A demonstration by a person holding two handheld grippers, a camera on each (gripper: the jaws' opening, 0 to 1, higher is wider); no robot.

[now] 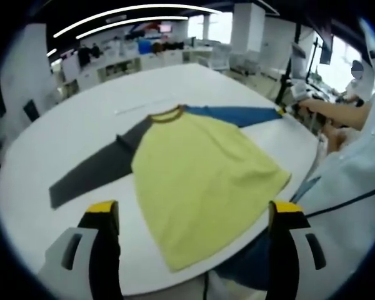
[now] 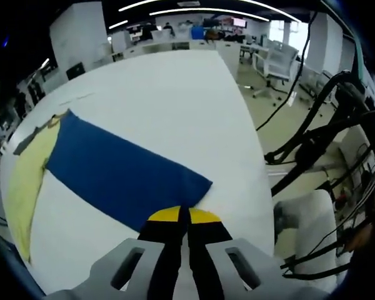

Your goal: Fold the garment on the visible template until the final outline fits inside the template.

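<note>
- The white table (image 1: pixel 62 137) carried everything; the garment (image 1: pixel 200 181) lay flat on it, its hem reaching the table's near edge in my left gripper view.
- The garment was a long-sleeved shirt with a yellow body, a brown collar (image 1: pixel 165 115), a dark grey sleeve (image 1: pixel 94 169) stretched toward one side and a blue sleeve (image 1: pixel 237 114) toward the other.
- My right gripper view gave the blue sleeve (image 2: pixel 125 172) up close, spread straight toward the table's edge, with a strip of the yellow body (image 2: pixel 28 181) beside it.
- My left gripper (image 1: pixel 194 209) hung released over the hem, jaws wide apart, grasping nothing.
- My right gripper (image 2: pixel 182 215) was clenched on the blue sleeve's cuff end.
- I could not make out a template.
</note>
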